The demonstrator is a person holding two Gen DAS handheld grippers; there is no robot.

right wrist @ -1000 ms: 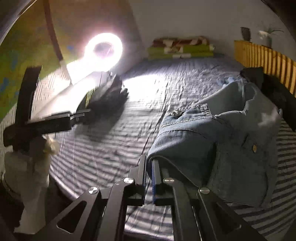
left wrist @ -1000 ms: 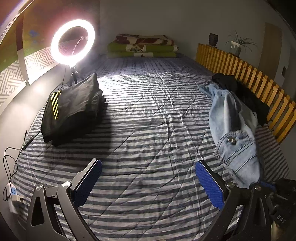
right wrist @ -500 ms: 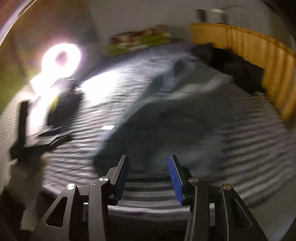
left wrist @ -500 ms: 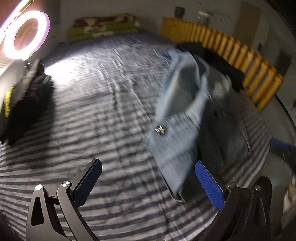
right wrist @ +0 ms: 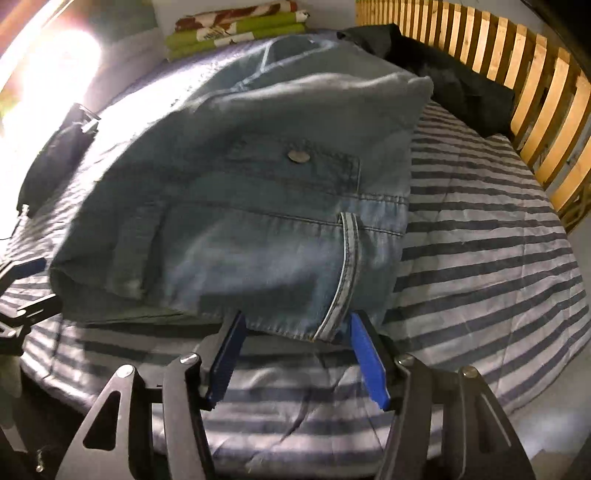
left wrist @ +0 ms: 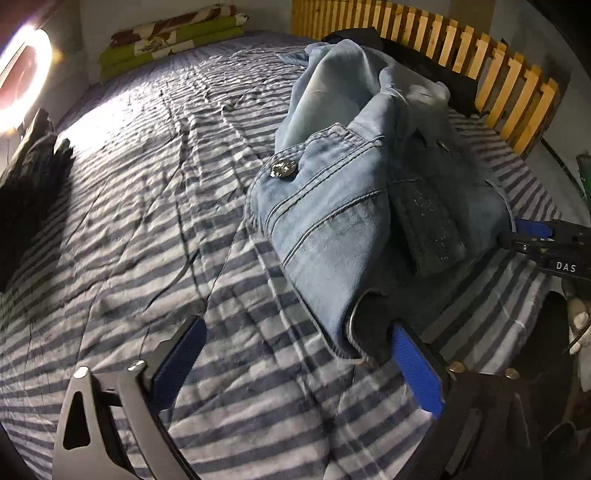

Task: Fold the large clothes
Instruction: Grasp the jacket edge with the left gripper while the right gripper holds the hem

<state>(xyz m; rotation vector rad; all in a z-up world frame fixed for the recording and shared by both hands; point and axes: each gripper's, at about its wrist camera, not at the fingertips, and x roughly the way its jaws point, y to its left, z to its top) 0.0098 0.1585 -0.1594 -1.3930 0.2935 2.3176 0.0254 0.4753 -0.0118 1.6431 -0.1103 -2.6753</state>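
Observation:
A light blue denim garment [left wrist: 351, 206] with a metal button lies bunched on the striped bed sheet [left wrist: 147, 221]. My left gripper [left wrist: 295, 350] hovers low over its near hem. The jaws are wide and closing, with the hem's corner just inside the right pad [left wrist: 417, 369] and no pad pressing it. In the right wrist view the same denim garment [right wrist: 240, 206] fills the middle. My right gripper [right wrist: 295, 347] is at its lower hem by a belt loop, jaws opening, and the cloth is free of the pads. Each gripper shows at the edge of the other's view.
A folded black garment [left wrist: 26, 184] lies at the bed's left, under a bright ring light [left wrist: 22, 85]. Folded green blankets [left wrist: 166, 33] sit at the far end. A wooden slatted rail [left wrist: 480, 62] borders the right side, with dark clothing [right wrist: 443, 74] against it.
My right gripper was shut on the denim's edge and has let it go and opened. Both grippers dropped toward the bed, the left one swinging right over the denim.

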